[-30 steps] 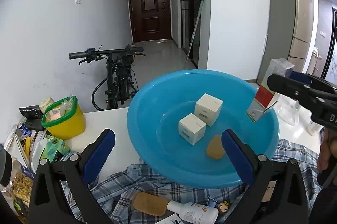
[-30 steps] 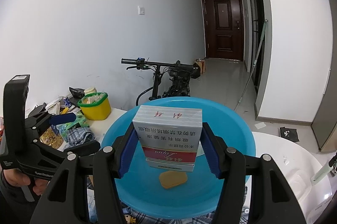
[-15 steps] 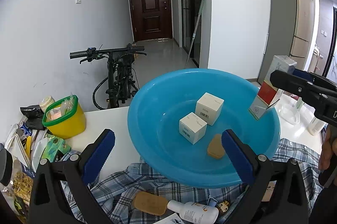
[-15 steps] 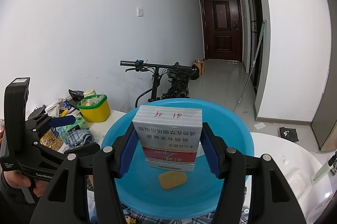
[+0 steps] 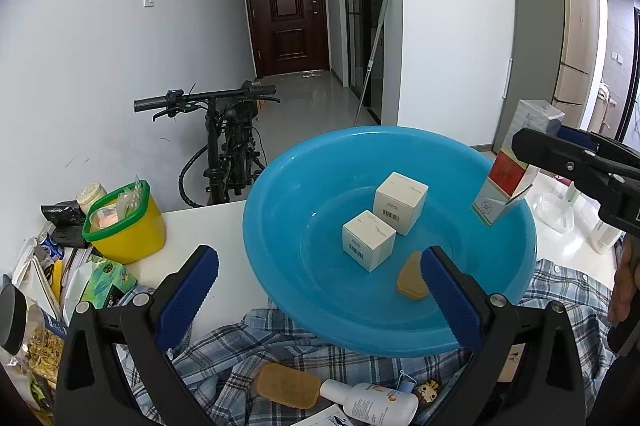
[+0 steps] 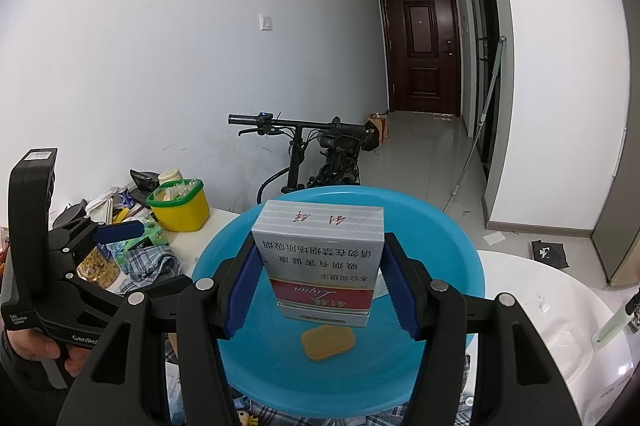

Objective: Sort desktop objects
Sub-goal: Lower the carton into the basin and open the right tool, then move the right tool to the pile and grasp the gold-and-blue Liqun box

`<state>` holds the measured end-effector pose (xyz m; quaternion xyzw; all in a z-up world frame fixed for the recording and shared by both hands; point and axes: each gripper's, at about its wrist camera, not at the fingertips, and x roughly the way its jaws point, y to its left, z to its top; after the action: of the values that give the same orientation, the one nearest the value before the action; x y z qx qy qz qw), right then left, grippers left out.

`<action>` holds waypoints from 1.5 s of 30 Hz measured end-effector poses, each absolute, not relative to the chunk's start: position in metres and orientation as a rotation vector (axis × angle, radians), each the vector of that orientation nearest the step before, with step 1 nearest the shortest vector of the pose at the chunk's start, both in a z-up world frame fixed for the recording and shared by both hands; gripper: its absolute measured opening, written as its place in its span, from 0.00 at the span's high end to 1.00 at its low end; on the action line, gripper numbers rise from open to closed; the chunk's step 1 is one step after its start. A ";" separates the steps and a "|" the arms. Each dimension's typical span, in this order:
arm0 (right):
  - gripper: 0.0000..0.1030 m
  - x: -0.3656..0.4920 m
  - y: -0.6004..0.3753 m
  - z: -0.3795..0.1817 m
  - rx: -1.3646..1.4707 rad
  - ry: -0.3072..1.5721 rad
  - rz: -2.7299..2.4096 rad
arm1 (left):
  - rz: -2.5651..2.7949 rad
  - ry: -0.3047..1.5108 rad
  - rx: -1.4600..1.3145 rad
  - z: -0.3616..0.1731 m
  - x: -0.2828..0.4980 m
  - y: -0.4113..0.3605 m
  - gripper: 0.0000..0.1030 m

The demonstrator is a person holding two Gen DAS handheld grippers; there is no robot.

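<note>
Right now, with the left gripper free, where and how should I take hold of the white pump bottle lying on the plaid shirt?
Grip the white pump bottle across its round body, coming straight down from above. It lies on its side on the plaid shirt, so a top-down pinch across its width seems safest. The left gripper is open.

We count: one blue basin (image 5: 280, 266), two white cube boxes (image 5: 400, 202) (image 5: 368, 245), one tan soap bar in the basin (image 5: 412, 282), one cigarette carton (image 6: 321, 262), one yellow tub (image 5: 128, 226), one white bottle (image 5: 370, 401), one bicycle (image 5: 224, 146).
</note>
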<state>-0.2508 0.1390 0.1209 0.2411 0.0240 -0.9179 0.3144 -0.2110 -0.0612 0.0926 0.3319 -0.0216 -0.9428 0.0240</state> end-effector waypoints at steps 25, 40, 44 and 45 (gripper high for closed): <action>0.00 -0.252 0.126 0.114 0.700 0.116 -2.441 | -2.936 -0.028 0.987 0.105 -0.203 -0.073 0.00; 0.00 -0.218 0.118 0.138 0.611 0.191 -2.431 | -2.963 0.090 0.914 0.125 -0.188 -0.098 0.00; 0.00 -0.204 0.124 0.131 0.669 0.261 -2.411 | -2.952 0.104 0.930 0.123 -0.189 -0.101 0.00; 0.00 -0.196 0.130 0.127 0.681 0.286 -2.425 | -2.951 0.108 0.933 0.123 -0.189 -0.102 0.00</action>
<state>-0.1959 0.1298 0.1268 0.2563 0.1077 -0.9130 0.2985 -0.1888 -0.1017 0.1233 0.3010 0.0349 -0.9527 0.0223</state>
